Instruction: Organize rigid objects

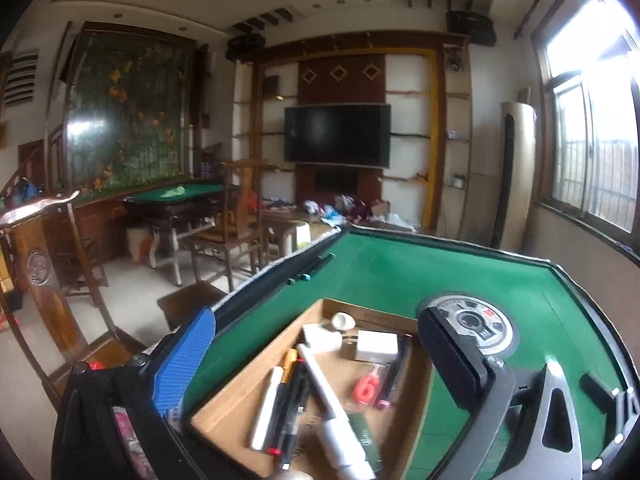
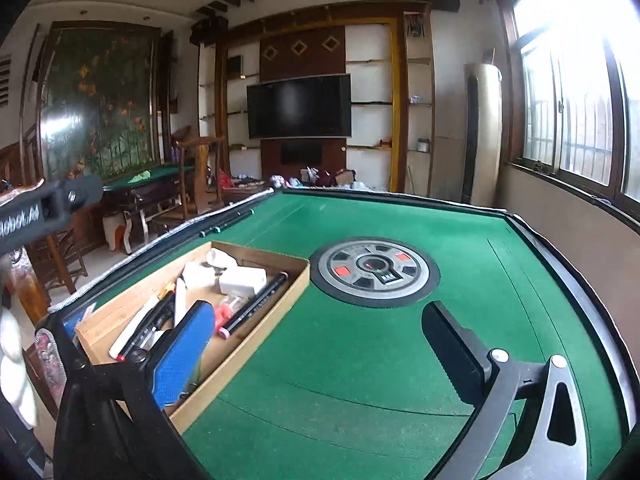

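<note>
1. Left tool (image 1: 320, 360): fingers wide apart, nothing between them. It hangs over the wooden tray (image 1: 224, 420); the blue pad (image 1: 186, 364) sits at 9 o'clock, outside the tray's left wall, and the black pad (image 1: 452, 356) at 3 o'clock, over the right wall.
2. The tray sits on the green worktop (image 1: 400, 272), close to its left rail. Contents, left to right: white marker (image 1: 267, 408), a bundle of dark pens (image 1: 294, 404), a long white tube (image 1: 320, 380) lying diagonally over the others, a red number-6 candle (image 1: 366, 386) and a dark pen (image 1: 396, 372) along the right wall. At 12 o'clock in the tray: a white cap (image 1: 344, 321), a white block (image 1: 320, 338) and a white charger (image 1: 378, 345).
3. Worktop centre: a round dice panel (image 2: 374, 272), at 2 o'clock from the tray and apart from it.
4. Right tool (image 2: 316, 344): fingers wide apart, empty. It hangs above bare felt, with the tray at 9 o'clock under its blue pad (image 2: 182, 356).
5. Step, my read: all rigid items look to be in the tray and none lie loose on the felt. Either the sort is near done or the contents need tidying.
6. Next, if tidying: the diagonal tube is the obvious pick. The left tool would drop onto it, close across its width, then lay it parallel to the pens. Risk: nudging the marker and pens beside it.
</note>
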Available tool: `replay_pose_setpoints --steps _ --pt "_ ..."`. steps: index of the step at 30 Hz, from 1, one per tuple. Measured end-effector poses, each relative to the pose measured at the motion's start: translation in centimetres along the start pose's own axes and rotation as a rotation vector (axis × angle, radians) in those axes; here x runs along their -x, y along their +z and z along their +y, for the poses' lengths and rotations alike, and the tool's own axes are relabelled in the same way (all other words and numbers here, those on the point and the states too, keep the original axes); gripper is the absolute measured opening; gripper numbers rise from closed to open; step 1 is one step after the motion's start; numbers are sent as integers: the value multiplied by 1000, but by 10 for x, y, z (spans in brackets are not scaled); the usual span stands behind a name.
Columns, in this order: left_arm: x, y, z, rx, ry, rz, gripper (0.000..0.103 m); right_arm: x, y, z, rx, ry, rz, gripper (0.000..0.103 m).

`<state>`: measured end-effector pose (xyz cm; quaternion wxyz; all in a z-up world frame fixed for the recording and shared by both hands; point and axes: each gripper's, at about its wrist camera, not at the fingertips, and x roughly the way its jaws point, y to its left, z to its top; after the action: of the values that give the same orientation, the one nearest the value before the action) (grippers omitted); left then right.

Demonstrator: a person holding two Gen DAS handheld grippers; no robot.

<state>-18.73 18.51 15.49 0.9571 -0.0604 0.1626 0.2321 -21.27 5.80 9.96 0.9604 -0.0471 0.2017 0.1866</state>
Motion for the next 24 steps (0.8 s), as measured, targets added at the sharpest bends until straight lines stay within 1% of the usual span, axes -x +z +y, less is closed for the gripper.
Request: replay_pose_setpoints --steps 2,4,6,8,11,13,16,20,24 --pt "-7 5 -15 -41 2 23 103 -12 -1 -6 -8 -1 82 103" --pt "-4 4 -30 -72 14 17 103 -19 -6 -14 -12 -38 124 103" --pt "-3 1 -37 -88 4 15 103 -18 -10 -20 -10 -76 115 103" --pt "-2 -4 -44 -105 0 38 103 -21 -11 -27 -22 -93 117 103" --pt "-7 -11 -48 -118 -2 88 103 -29 -14 -38 -78 -81 145 103" --pt "-13 -14 -48 -126 19 121 103 -33 -16 -40 -91 -67 165 103" --pt "-16 -18 -47 -128 38 145 103 -32 -21 -37 -74 -59 171 103" --pt "-20 -23 -41 -108 29 179 103 -28 -22 -29 -54 -51 175 103" --pt "-25 -25 -31 -75 38 197 103 -25 -22 -23 -43 -45 166 103"
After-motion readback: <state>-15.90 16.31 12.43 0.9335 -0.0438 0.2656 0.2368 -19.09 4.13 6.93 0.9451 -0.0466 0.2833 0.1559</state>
